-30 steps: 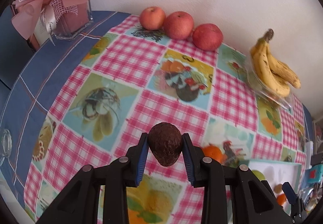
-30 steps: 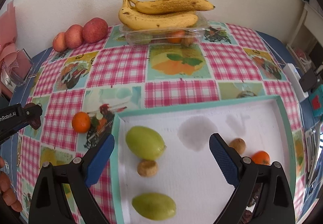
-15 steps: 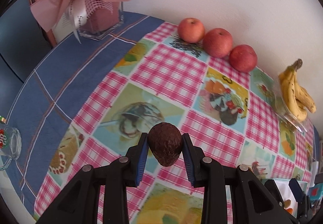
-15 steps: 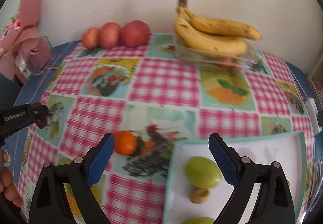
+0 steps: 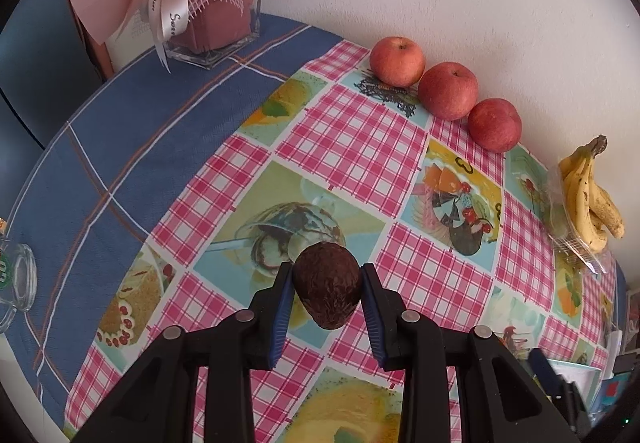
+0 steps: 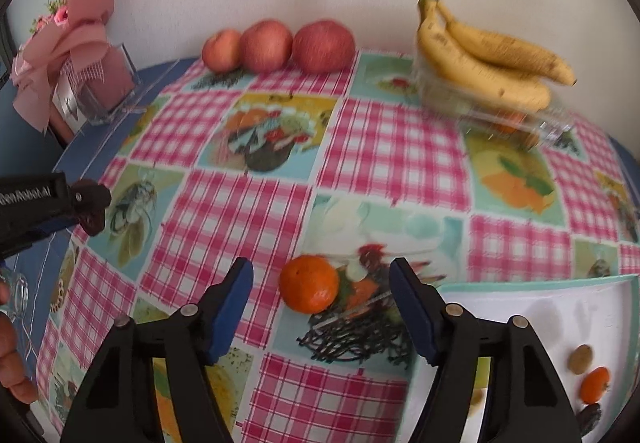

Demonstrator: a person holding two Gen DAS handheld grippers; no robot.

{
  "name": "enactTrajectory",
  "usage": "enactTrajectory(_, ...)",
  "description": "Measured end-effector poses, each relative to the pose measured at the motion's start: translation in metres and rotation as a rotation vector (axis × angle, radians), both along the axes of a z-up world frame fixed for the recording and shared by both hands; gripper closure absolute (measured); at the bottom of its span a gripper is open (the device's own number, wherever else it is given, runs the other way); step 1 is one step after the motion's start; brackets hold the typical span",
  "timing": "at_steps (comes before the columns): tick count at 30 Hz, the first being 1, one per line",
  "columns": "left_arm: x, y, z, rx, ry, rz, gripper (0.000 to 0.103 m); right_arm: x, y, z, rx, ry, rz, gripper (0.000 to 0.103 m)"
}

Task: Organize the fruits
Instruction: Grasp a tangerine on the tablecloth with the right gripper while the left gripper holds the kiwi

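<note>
My left gripper (image 5: 326, 297) is shut on a dark brown avocado (image 5: 326, 285), held above the checked tablecloth; the right wrist view shows that same gripper (image 6: 86, 209) at the far left with the avocado (image 6: 93, 209) in it. My right gripper (image 6: 322, 303) stands open just above a small orange (image 6: 309, 284) that lies on the cloth between its fingers, nearer the left one. Three red apples (image 5: 448, 91) (image 6: 280, 45) line the wall. Bananas (image 6: 488, 55) (image 5: 592, 195) rest on a clear plastic box (image 6: 516, 119). A white tray (image 6: 532, 315) at lower right holds small fruits.
A pink wrapped bouquet in a glass vase (image 5: 212, 15) (image 6: 76, 75) stands at the back left on the blue cloth. A glass mug (image 5: 16, 279) sits at the left table edge. A hand (image 6: 12, 359) shows at the lower left.
Both grippers swung left. The left one still holds the avocado, now over the cloth's left part. The right one left the tray and now straddles the orange.
</note>
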State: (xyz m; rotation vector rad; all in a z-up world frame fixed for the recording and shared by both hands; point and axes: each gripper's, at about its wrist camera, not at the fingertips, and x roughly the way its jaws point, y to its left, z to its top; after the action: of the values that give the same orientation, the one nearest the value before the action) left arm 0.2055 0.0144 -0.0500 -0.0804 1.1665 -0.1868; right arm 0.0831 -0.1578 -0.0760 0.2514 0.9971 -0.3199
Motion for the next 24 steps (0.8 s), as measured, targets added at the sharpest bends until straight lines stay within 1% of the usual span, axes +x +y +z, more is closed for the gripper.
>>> enactTrajectory(3, 0.000, -0.003, -0.003, -0.001, 0.010, -0.006, 0.068, 0.002, 0.004, -0.012, 0.002, 0.023, 0.014, 0.033)
enactTrajectory(5, 0.000, -0.005, -0.005, 0.000, 0.013, -0.010, 0.068, 0.004, 0.007, -0.018, -0.009, 0.041, 0.022, 0.040)
enactTrajectory(7, -0.001, -0.006, -0.007, 0.000, 0.016, -0.015, 0.068, 0.004, 0.008, -0.021, -0.014, 0.047, 0.020, 0.043)
enactTrajectory(9, -0.001, -0.008, -0.007, 0.001, 0.018, -0.021, 0.068, 0.004, 0.008, -0.021, -0.016, 0.048, 0.016, 0.045)
enactTrajectory(11, -0.002, -0.009, -0.007, 0.002, 0.016, -0.026, 0.068, 0.004, 0.008, -0.022, -0.022, 0.049, 0.015, 0.050)
enactTrajectory(18, -0.005, -0.016, -0.006, 0.014, 0.006, -0.049, 0.068, 0.004, 0.007, -0.023, -0.010, 0.042, 0.015, 0.061)
enactTrajectory(20, -0.006, -0.017, -0.005, 0.016, 0.001, -0.055, 0.068, 0.004, 0.008, -0.021, -0.007, 0.038, 0.021, 0.066)
enactTrajectory(24, -0.006, -0.018, -0.002, 0.019, -0.007, -0.062, 0.068, 0.004, 0.007, -0.021, 0.001, 0.038, 0.018, 0.066)
